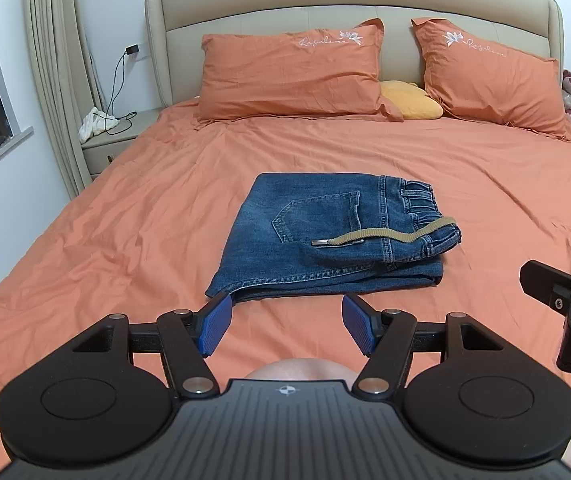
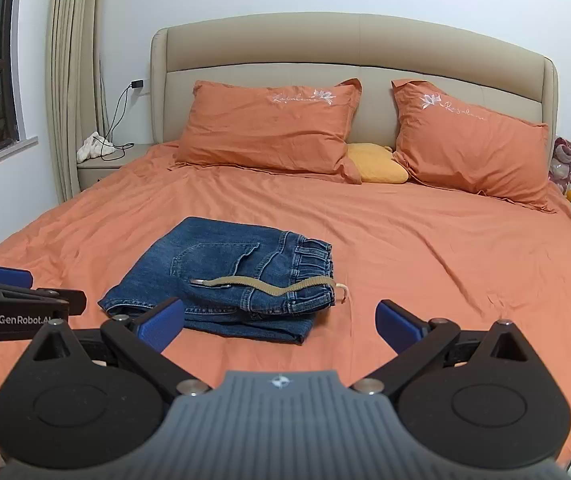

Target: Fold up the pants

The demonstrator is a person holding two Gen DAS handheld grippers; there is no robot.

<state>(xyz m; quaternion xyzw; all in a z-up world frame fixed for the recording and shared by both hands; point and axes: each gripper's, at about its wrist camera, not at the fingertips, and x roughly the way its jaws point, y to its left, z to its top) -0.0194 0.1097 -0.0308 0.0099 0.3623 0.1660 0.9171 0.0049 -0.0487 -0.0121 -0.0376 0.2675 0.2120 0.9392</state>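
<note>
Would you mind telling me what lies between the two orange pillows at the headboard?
A small yellow cushion lies between the two orange pillows, visible in both wrist views.

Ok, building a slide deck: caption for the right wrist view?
Folded jeans lie on the orange bed; open right tool empty.

Even, soft light; fisheye-bowed edges
</note>
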